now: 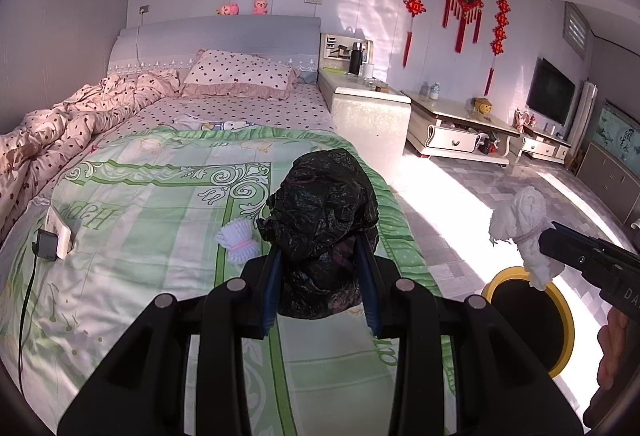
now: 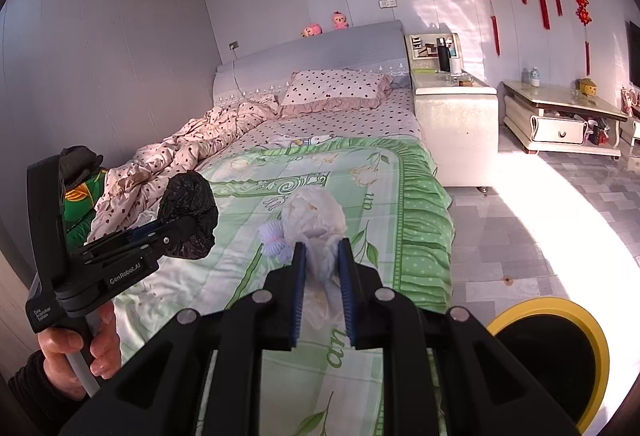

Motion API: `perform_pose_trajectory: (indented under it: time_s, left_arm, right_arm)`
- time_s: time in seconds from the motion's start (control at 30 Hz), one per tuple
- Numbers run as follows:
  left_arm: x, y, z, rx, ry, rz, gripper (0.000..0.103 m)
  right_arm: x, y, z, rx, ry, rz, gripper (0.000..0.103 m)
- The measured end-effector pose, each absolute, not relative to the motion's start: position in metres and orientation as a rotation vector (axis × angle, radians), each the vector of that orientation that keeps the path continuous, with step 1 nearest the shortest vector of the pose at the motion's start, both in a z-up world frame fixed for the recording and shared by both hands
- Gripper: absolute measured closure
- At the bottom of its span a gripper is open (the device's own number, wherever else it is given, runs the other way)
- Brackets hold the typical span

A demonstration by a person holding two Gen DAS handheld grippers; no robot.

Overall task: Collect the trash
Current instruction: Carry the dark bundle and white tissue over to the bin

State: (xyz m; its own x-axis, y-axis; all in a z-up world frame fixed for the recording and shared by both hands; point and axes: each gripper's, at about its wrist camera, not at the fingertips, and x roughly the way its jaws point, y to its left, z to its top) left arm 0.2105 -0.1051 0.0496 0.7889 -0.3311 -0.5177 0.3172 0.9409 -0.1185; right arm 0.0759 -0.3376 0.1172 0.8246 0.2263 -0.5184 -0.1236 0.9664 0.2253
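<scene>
My left gripper (image 1: 320, 256) is shut on a crumpled black plastic bag (image 1: 320, 212) and holds it above the green bedspread (image 1: 160, 204). In the right wrist view the bag (image 2: 188, 212) sits in the left gripper (image 2: 176, 228) at the left. My right gripper (image 2: 322, 256) is shut on a white crumpled wad tied with a band (image 2: 316, 220), held over the bed's edge. In the left wrist view this wad (image 1: 520, 220) hangs above the yellow-rimmed bin (image 1: 560, 312). A small white-lilac tied bundle (image 1: 236, 240) lies on the bedspread; it also shows in the right wrist view (image 2: 272, 236).
The yellow-rimmed bin (image 2: 592, 332) stands on the tiled floor at the bed's right side. A white charger box with a cable (image 1: 56, 232) lies on the bed's left. A pink dotted duvet (image 1: 60, 132), a bedside cabinet (image 1: 372, 112) and a low table (image 1: 460, 124) stand beyond.
</scene>
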Motion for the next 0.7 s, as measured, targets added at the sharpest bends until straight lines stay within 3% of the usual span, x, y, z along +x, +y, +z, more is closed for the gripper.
perform_pose_trajectory:
  time_s: [0.4, 0.7]
  left_arm:
    - [0.177, -0.201, 0.109, -0.001, 0.504, -0.517, 0.071]
    - [0.163, -0.291, 0.105, 0.028, 0.539, -0.665, 0.071]
  right_arm:
    - [0.034, -0.427, 0.175, 0.211, 0.438, 0.036, 0.088]
    - [0.006, -0.497, 0.169, 0.247, 0.437, -0.089, 0.088]
